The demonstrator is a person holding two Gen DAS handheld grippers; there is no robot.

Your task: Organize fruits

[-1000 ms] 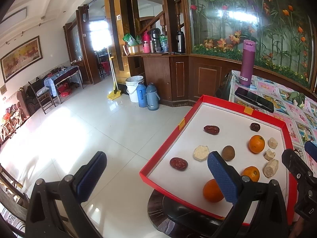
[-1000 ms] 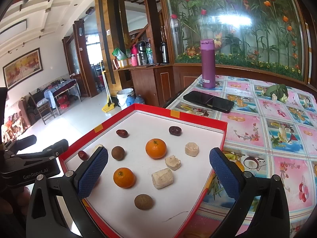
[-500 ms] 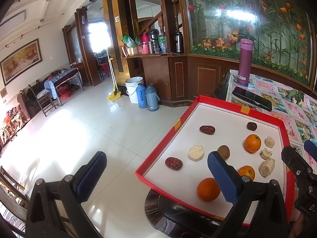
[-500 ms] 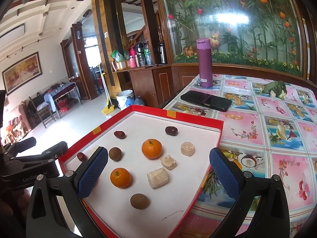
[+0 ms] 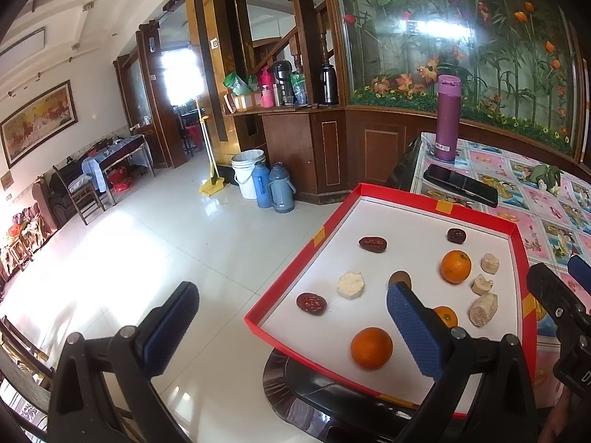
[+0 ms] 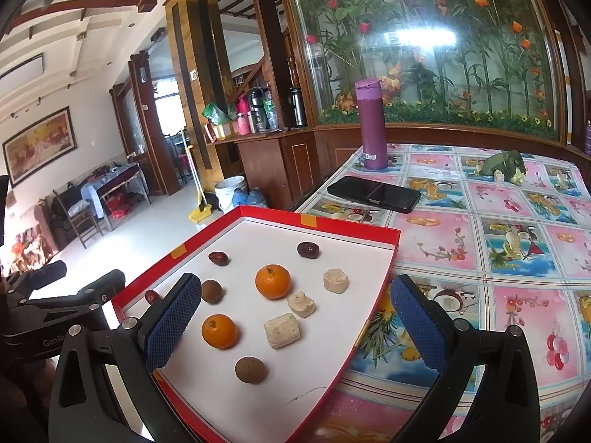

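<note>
A shallow red cardboard tray with a white floor [image 6: 334, 223] sits on the near-left corner of a table covered in a pink fruit-print oilcloth [image 6: 509, 243], its left end hanging out past the table edge over the tiled floor. Both grippers are spread wide and hold nothing. The right gripper [image 6: 291, 326] hovers over the tray's near end, its left blue pad [image 6: 171, 319] above the white floor and its right pad over the oilcloth just outside the red wall. The left gripper [image 5: 291, 330] hangs at the tray's left end, one pad over the floor tiles, the other over the tray.

In the right wrist view, a larger orange mandarin [image 6: 272, 281] lies at the tray's centre. A smaller mandarin [image 6: 218, 330] lies at 7 o'clock from it, and a third orange [image 5: 371, 348] shows only in the left wrist view, near the tray's overhanging corner. Three pale, chalky chunks [image 6: 303, 304] run in a line from 3 to 6 o'clock of the central mandarin. A brown round fruit [image 6: 211, 291] lies at 9 o'clock, another brown round fruit [image 6: 251, 369] at 6 o'clock, nearest the camera. Two dark red dates [image 6: 308, 249] lie at 11 and 1 o'clock, a third date [image 6: 151, 296] against the left wall.

Beyond the tray lie a black smartphone [image 6: 373, 193] and an upright purple flask [image 6: 371, 125].
</note>
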